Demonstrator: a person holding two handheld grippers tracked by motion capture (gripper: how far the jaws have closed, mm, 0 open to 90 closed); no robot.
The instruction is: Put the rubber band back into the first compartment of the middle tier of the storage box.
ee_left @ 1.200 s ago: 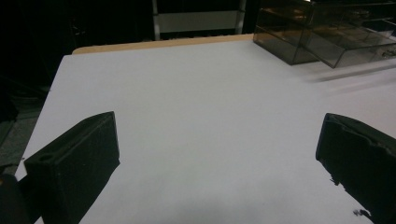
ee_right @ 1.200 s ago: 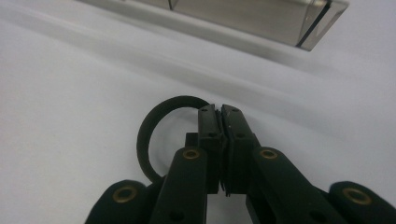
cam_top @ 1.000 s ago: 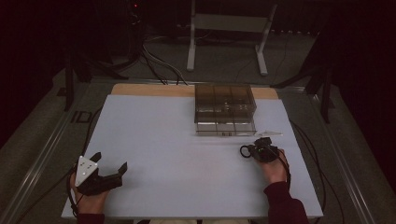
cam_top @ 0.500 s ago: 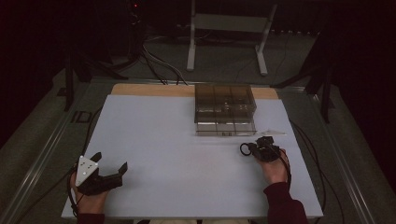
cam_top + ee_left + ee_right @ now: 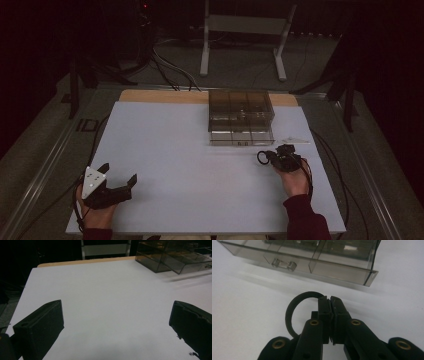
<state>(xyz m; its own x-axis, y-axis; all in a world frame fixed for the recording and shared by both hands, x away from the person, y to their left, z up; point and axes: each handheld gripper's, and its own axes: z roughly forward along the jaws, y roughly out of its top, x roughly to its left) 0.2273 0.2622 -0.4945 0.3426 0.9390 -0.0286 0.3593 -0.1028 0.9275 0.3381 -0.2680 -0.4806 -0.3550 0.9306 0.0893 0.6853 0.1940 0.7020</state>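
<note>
My right gripper (image 5: 272, 156) (image 5: 330, 301) is shut on a thin black ring (image 5: 287, 315) (image 5: 261, 157), which sticks out to the left of the closed jaws. It hovers just in front of a smoky clear drawer box (image 5: 241, 112) whose bottom drawer (image 5: 242, 136) (image 5: 312, 265) is pulled out, handle facing me. The drawer has dividers and some small items I cannot make out. My left gripper (image 5: 119, 172) (image 5: 116, 322) rests at the table's near left corner, jaws wide open with nothing between them.
The white table top (image 5: 175, 145) stretches between the two grippers. A wooden strip (image 5: 160, 96) runs along its far edge. Cables (image 5: 325, 150) trail off the right side. A metal stand (image 5: 245, 25) sits on the floor beyond the table.
</note>
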